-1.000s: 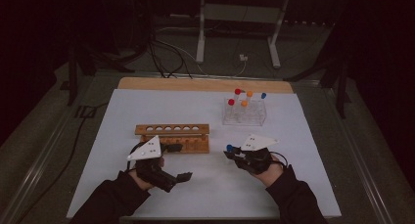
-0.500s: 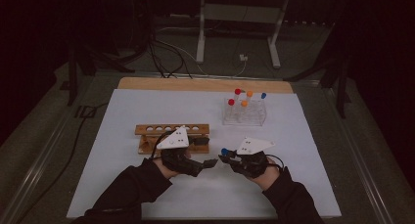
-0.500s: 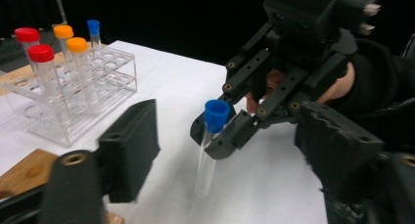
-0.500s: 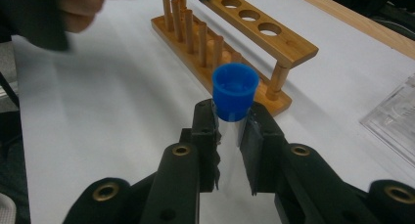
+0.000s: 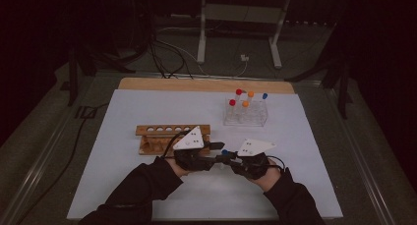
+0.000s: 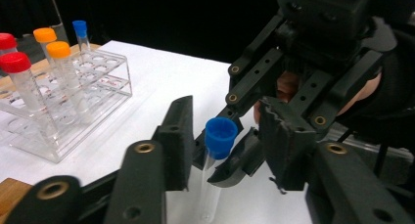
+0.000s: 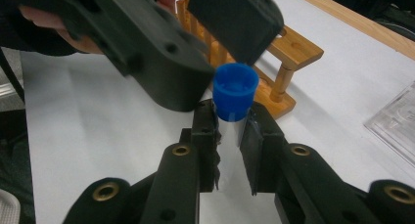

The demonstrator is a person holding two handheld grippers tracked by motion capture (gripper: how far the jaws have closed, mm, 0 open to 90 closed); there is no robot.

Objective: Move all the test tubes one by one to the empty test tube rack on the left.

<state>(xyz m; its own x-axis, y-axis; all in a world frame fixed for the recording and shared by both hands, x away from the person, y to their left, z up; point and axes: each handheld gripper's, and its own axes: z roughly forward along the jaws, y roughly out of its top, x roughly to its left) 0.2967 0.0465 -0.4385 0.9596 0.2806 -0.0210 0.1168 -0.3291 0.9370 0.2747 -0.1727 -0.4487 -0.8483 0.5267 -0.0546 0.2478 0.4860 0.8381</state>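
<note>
Over the white worktop (image 5: 123,185), the right gripper (image 7: 229,131) has its fingers clamped on a clear test tube (image 6: 209,194) just below its blue cap (image 6: 220,137). The left gripper (image 6: 225,141) has just been closing, its fingers still apart on either side of that cap. A wooden rack (image 5: 162,136) stands just behind the hands; a clear rack (image 5: 246,117) of capped tubes stands farther back.

no readable text, labels or numbers
</note>
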